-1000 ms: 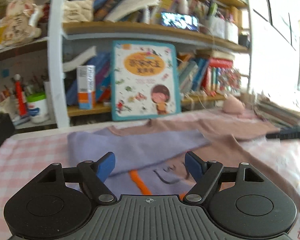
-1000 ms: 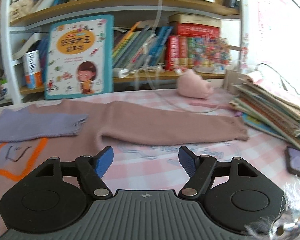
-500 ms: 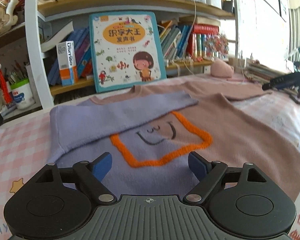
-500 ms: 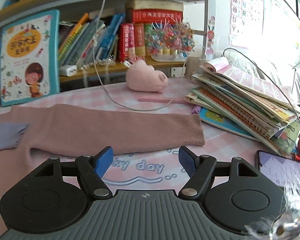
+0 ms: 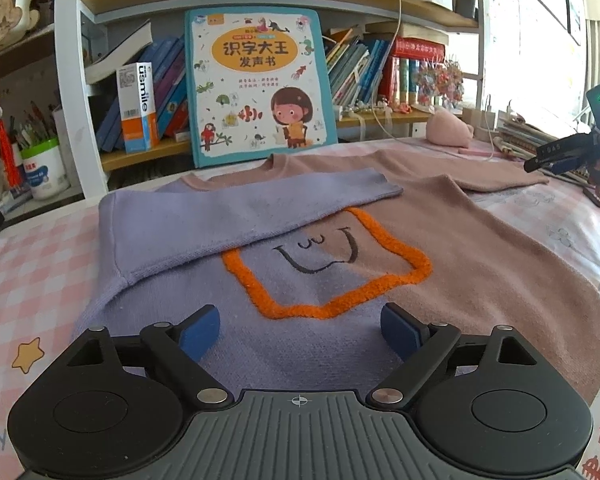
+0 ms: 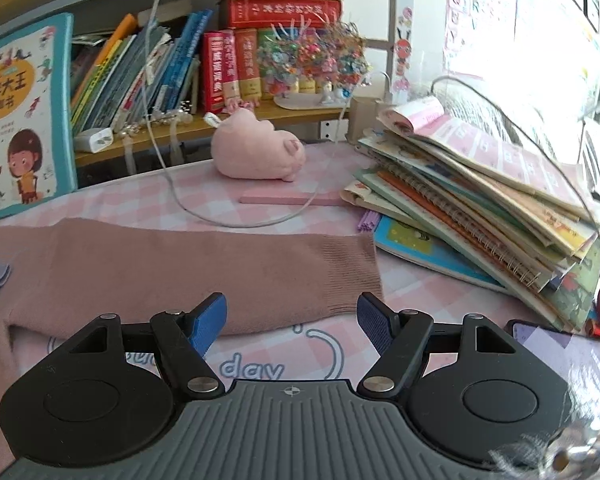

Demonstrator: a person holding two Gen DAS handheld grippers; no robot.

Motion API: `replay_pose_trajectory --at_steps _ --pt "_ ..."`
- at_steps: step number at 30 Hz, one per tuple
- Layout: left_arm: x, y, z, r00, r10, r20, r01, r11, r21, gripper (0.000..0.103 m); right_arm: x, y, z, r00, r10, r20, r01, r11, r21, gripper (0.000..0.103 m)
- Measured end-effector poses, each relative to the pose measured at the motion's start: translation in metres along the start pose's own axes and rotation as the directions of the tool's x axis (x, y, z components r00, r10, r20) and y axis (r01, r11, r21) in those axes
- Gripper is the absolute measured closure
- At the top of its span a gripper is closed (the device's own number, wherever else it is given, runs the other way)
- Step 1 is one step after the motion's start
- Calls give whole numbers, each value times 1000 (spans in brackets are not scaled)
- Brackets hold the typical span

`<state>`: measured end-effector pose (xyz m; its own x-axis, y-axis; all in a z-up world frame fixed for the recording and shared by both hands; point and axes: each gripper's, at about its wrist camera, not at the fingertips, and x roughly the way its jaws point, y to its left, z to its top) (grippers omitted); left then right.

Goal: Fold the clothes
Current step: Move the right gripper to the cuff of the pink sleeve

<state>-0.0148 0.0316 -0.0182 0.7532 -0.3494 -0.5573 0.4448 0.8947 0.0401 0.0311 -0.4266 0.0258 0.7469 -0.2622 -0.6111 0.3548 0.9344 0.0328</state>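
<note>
A sweater, half lilac and half dusty pink, with an orange square and a drawn face, lies flat on the pink checked tablecloth. Its lilac sleeve is folded across the chest. The pink sleeve stretches straight out to the right and ends in a ribbed cuff. My left gripper hovers over the lilac lower front; its jaws are opening, and nothing is pinched between them. My right gripper stands open just in front of the pink cuff, with only tablecloth between its fingers. It also shows at the right edge of the left wrist view.
A slanting stack of books lies right of the cuff, with a phone in front of it. A pink pig plush, a white cable and a pink strip lie behind the sleeve. A picture book leans on the bookshelf.
My left gripper has tipped down toward the sweater and its jaws have widened. My right gripper has travelled right along the pink sleeve to the cuff.
</note>
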Motion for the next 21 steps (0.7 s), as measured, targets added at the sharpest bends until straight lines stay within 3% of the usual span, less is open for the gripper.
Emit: replay_pose_trajectory --at_steps 7,15,21 --pt "1 -1 0 1000 6 -7 -6 1000 4 12 13 -16 5 1000 4 -18 -2 994 109 47" --pt "2 2 0 1000 2 -11 -2 1000 -12 11 33 -41 15 995 -89 -41 94 981 167 49" --pt "4 3 0 1000 -8 -24 8 1000 -20 10 46 -44 19 992 -84 -96 98 984 148 70"
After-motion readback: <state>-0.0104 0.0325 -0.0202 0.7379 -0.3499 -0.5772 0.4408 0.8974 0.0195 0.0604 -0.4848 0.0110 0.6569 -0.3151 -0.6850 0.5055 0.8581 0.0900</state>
